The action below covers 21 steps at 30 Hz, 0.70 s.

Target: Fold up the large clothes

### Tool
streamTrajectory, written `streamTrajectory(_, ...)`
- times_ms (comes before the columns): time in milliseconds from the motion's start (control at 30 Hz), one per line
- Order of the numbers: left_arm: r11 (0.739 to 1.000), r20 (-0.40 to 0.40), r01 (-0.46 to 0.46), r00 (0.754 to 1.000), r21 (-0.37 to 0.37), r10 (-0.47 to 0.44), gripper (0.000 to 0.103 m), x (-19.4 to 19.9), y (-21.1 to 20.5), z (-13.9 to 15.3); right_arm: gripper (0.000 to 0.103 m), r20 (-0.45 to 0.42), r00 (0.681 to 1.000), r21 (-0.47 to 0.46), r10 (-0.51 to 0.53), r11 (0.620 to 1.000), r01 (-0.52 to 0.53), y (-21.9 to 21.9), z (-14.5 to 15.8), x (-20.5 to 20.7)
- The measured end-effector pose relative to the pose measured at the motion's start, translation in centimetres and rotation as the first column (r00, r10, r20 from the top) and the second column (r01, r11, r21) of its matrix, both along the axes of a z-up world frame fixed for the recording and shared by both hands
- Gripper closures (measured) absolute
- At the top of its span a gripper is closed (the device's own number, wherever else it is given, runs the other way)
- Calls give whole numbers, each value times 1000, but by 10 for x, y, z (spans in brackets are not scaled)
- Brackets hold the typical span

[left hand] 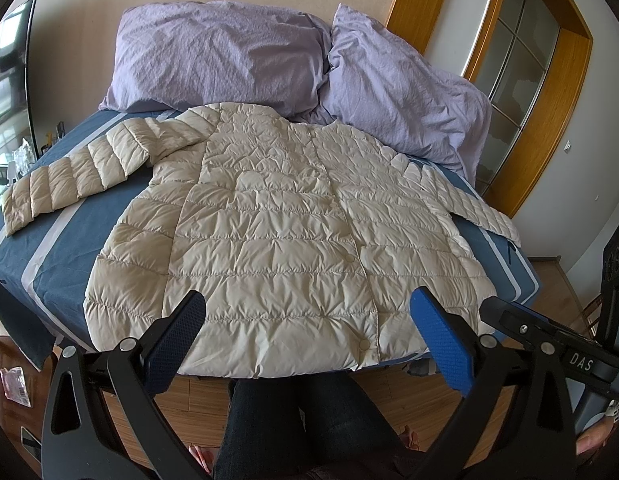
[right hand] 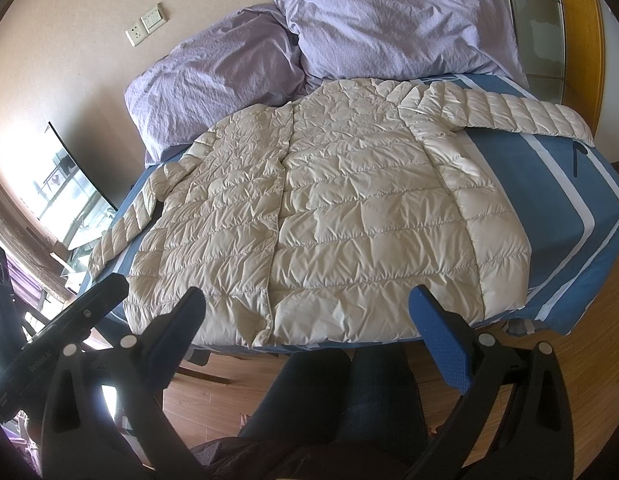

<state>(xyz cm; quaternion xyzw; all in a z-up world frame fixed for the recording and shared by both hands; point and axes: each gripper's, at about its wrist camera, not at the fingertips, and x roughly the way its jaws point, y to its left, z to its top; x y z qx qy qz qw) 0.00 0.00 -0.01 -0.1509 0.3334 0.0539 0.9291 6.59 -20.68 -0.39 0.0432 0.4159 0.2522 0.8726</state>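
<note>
Hovering at the foot of the bed, both tools hang over the floor short of the garment, gripping nothing. Left tool (left hand: pixel 307 316): fingers spread wide. Right tool (right hand: pixel 307 312): likewise spread.

Cream quilted puffer jacket (left hand: pixel 277 224) lies flat, front up and snapped closed, on the blue bedsheet with pale stripes (left hand: pixel 49 248). Collar sits toward the two lilac crinkled pillows (left hand: pixel 217 52); hem reaches the near edge of the bed. Left sleeve (left hand: pixel 73 172) is stretched out sideways. Right sleeve (right hand: pixel 501 114) runs toward the far corner, its cuff near the mattress edge.

Risks, as judged from here:
- Shell looks slick and puffy; a shallow pinch may catch only the outer layer and slide off.
- Trapped air will likely spring a fold back open unless pressed down.
- Hem lies at the bed edge; a pull toward the person's legs (left hand: pixel 293 420) could drag the whole jacket onto the wooden floor.
- Right cuff could slip over the side when that sleeve is lifted.
</note>
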Motion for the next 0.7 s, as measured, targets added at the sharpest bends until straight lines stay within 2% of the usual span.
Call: streamTrajectory(700,1000,0,0,1000,0,0,1,0,0,0,2,0,1000,-3,1,1000,-1,1,-1,2)
